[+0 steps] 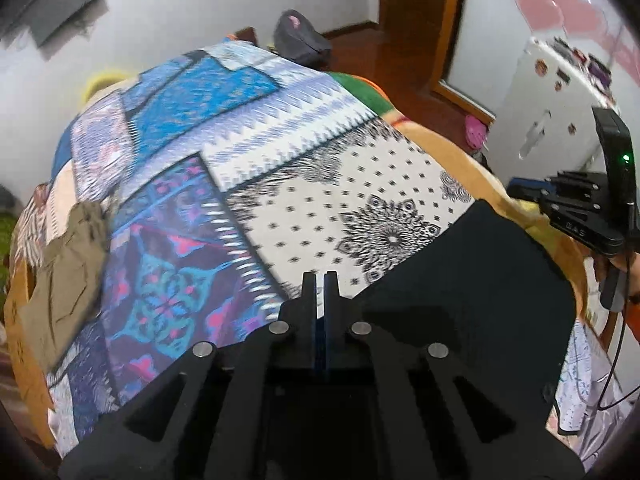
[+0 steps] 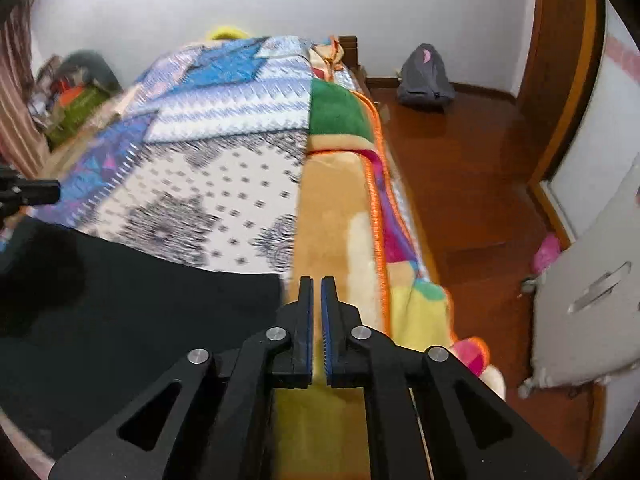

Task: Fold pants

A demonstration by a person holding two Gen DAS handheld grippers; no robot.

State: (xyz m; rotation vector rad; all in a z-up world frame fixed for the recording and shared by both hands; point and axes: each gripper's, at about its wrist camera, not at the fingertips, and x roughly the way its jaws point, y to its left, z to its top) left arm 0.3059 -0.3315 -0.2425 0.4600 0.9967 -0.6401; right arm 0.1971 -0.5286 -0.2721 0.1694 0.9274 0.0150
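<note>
The black pants lie flat on the patterned bedspread at the near edge of the bed; they also show in the right wrist view. My left gripper hovers over the pants' left edge with its jaws nearly touching and nothing between them. My right gripper hangs just past the pants' right edge, over the plush blanket, jaws a narrow slit apart and empty. The right gripper's body shows in the left wrist view, and the left gripper's tip shows in the right wrist view.
An olive-brown garment lies at the bed's left side. A grey backpack sits on the wooden floor right of the bed. A white fridge and a door frame stand to the right.
</note>
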